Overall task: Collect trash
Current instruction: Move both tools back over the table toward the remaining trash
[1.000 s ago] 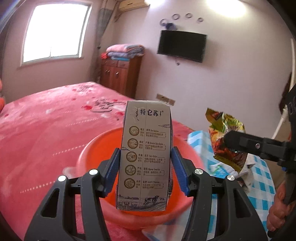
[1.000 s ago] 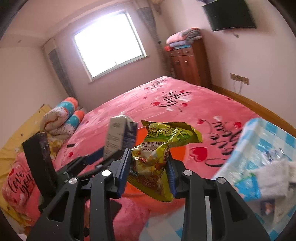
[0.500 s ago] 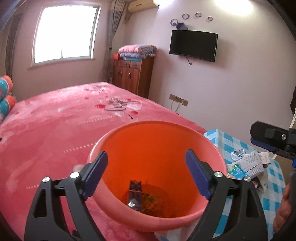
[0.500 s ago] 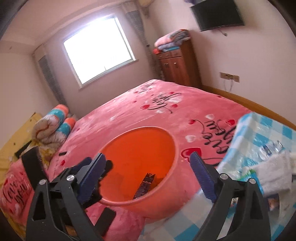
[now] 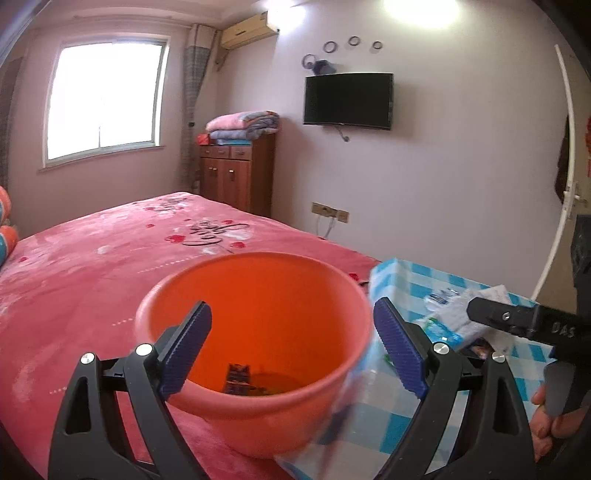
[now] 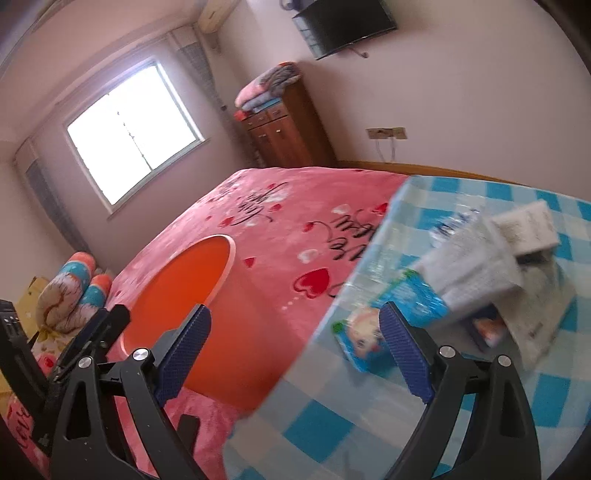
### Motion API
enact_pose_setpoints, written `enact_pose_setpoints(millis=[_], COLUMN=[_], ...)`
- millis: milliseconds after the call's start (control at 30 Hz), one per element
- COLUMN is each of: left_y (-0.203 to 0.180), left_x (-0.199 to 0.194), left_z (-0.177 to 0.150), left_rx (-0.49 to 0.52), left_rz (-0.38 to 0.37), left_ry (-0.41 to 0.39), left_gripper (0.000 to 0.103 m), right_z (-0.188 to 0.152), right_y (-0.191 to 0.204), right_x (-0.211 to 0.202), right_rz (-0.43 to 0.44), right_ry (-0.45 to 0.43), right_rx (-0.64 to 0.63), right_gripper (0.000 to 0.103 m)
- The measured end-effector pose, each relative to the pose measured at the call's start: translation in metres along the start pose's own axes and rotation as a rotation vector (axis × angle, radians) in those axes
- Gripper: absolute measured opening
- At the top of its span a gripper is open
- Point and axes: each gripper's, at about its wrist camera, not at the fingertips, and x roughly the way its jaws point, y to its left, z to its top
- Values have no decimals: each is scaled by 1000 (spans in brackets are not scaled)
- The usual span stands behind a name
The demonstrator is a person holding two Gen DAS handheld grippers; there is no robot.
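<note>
- So, progress: your orange bin [image 5: 258, 295] already has trash in it, a dark carton [image 5: 237, 378] plus a wrapper at the bottom. I'd call that part done.
- Left gripper [image 5: 291, 350] hangs over the bin mouth, jaws wide, nothing btwn them.
- Right gripper [image 6: 295, 354] is wide too and empty; it sits just right of the bin, aimed at the bin-side edge of the checked table [image 6: 369, 424].
- Left to do, as far as I can tell: the pile on the table, right of the bin. You've got a blue snack packet [image 6: 373, 332] nearest the bin, white papers [image 6: 480, 266] beyond it, and a small clear bottle [image 6: 454, 221] further back. Pics are blurred there, so exact count is unclear.
- The blue packet looks like your likely next grab w/ the right gripper.
- Surface: the bin stands on a bed w/ a pink heart-print blanket [image 5: 92, 258], touching or just beside the table edge; can't tell which.
- Room, behind the bin: wooden cabinet [image 5: 236, 177] w/ folded blankets on top, window [image 5: 103, 99] to its left, wall TV [image 5: 347, 99] to its right, AC unit [image 5: 247, 33] up high.
</note>
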Motion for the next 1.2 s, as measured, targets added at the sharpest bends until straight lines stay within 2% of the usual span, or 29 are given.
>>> enact_pose_setpoints(millis=[133,433,867,1200], left_y=[-15,-54,-86,-112], left_x=[-1,-7,-7,-12], left_z=[-7,-23,-36,-49], left_rx=[-16,71,112,190], left_rz=[-62,-78,-134,-140], left_ry=[25,59,110,121], left_gripper=[90,90,90,90], right_z=[-9,-25,-42,-55], right_y=[-15,-40,-68,-88], right_x=[-13,-42,-69,-85], right_rz=[-53,-150,-249,-312], right_ry=[-18,-70,-106,-123], right_rx=[4,-3,-3,4], right_gripper=[91,95,95,96])
